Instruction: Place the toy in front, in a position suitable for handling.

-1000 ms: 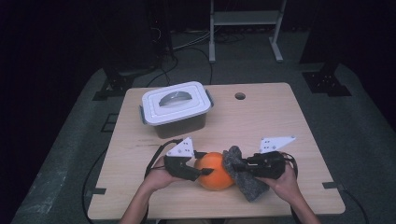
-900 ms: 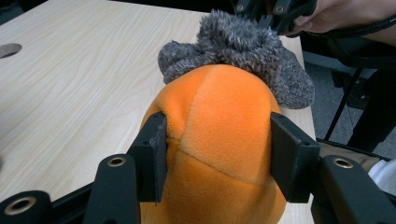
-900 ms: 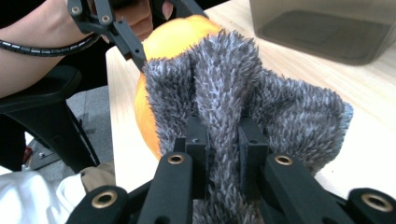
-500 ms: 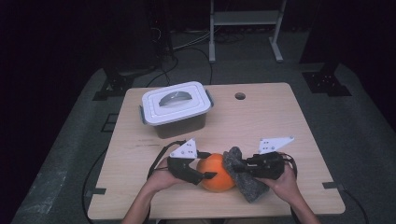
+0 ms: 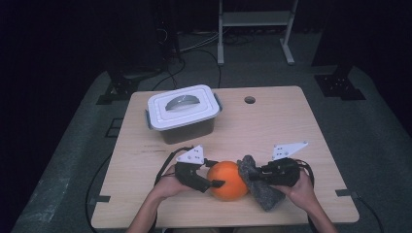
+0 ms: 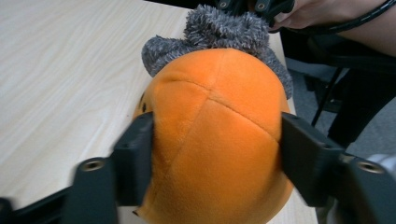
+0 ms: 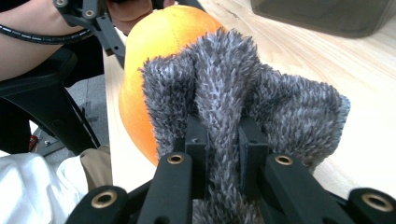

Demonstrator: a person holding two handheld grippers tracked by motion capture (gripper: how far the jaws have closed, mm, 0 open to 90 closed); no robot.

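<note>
An orange plush ball (image 5: 228, 180) rests on the wooden table (image 5: 272, 126) near its front edge. My left gripper (image 5: 217, 173) reaches in from the left. Its jaws have just been closing with the ball (image 6: 219, 130) between them, and both pads press into the plush in the left gripper view (image 6: 215, 154). A grey fuzzy cloth (image 5: 265, 191) lies against the ball's right side. My right gripper (image 5: 252, 174) is shut on a fold of that cloth (image 7: 233, 93), pinched between its jaws (image 7: 223, 140). Beyond the cloth I see the ball (image 7: 159, 37).
A white lidded plastic box (image 5: 182, 111) stands at the back left of the table. A small round hole (image 5: 249, 100) sits near the far edge. The table's front edge runs just below both hands. A metal shelf frame (image 5: 255, 29) stands on the floor behind.
</note>
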